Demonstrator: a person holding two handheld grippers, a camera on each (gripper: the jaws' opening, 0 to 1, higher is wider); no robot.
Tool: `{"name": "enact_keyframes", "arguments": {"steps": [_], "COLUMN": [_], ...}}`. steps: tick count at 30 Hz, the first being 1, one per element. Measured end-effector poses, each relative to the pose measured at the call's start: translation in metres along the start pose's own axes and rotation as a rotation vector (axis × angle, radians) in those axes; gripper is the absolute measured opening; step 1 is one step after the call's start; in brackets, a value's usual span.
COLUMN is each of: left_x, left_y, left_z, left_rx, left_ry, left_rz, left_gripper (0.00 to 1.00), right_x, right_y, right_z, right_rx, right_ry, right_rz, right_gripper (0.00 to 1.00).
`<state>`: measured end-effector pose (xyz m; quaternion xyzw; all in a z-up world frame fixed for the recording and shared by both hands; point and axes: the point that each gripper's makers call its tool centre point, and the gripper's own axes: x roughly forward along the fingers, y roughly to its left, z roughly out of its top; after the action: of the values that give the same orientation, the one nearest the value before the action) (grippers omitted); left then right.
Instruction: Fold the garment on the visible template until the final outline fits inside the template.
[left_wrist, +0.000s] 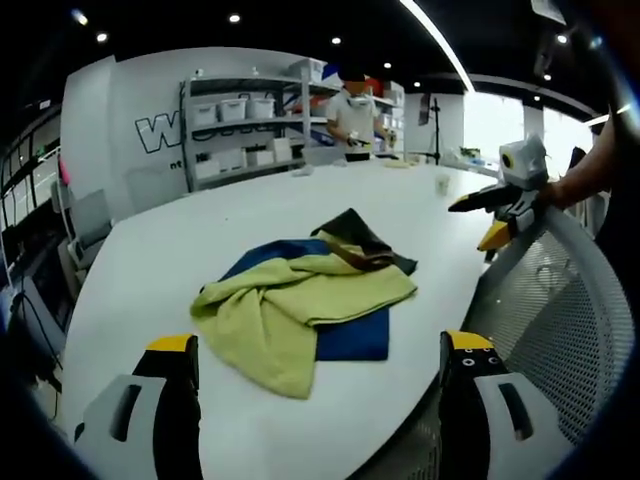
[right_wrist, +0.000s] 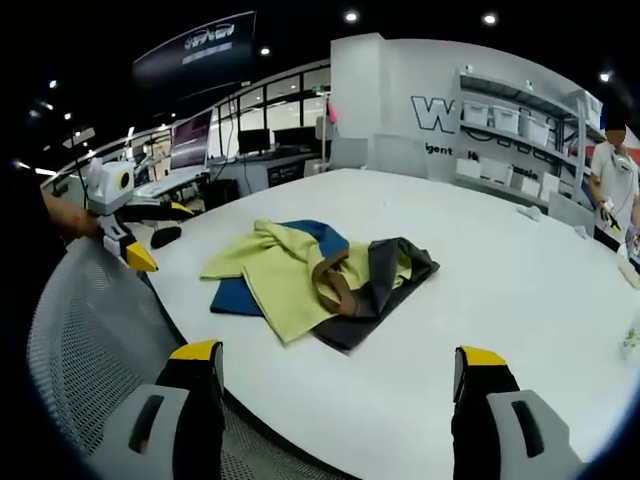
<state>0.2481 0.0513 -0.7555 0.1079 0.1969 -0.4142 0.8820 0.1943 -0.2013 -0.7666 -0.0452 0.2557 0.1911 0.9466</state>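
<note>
On the smooth white table, a soft, crumpled yellow-green garment is lying across a flat blue template; I'm holding both grippers wide apart, gripping nothing.

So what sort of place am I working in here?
Probably a lab or workshop in an open office. A large white table holds the yellow-green garment on its blue template, metal shelving carries storage bins, monitors line a far desk, and a person works in the background.
</note>
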Motion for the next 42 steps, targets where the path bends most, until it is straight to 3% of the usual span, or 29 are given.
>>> {"name": "enact_keyframes", "arguments": {"steps": [42], "left_x": [0.0], "left_y": [0.0025], "left_z": [0.0012], "left_rx": [-0.006], "left_ry": [-0.01], "left_rz": [0.008], "left_gripper": [0.96], "right_x": [0.0002], "right_y": [-0.0014], "right_z": [-0.0009], "right_rx": [-0.002], "right_ry": [0.005], "right_rz": [-0.005], "right_gripper": [0.95]}}
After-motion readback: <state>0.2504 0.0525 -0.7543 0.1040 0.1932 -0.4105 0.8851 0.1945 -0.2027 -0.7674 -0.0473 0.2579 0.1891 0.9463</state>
